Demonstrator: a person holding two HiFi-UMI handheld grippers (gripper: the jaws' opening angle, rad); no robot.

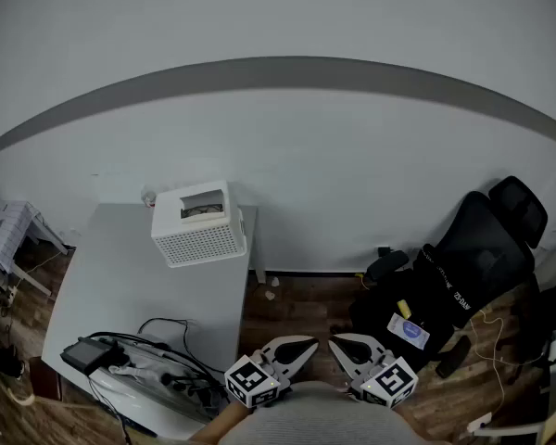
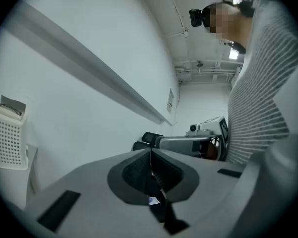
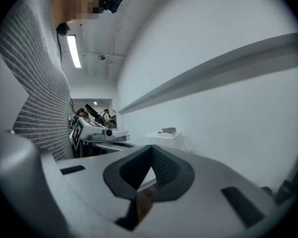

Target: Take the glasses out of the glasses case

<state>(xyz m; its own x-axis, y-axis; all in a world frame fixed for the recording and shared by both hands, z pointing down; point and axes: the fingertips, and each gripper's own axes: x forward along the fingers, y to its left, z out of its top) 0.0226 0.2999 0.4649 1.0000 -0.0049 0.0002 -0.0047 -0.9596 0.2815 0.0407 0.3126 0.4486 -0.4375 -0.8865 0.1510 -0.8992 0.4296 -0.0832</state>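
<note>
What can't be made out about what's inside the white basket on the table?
Head view: the basket holds something, too small and dim to identify.
Left gripper view: the picture's edge cuts the basket off.
Right gripper view: too distant to tell.

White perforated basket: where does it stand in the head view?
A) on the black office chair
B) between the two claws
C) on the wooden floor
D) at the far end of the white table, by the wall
D: the white perforated basket sits on the white table at its far edge, near the wall.
</note>
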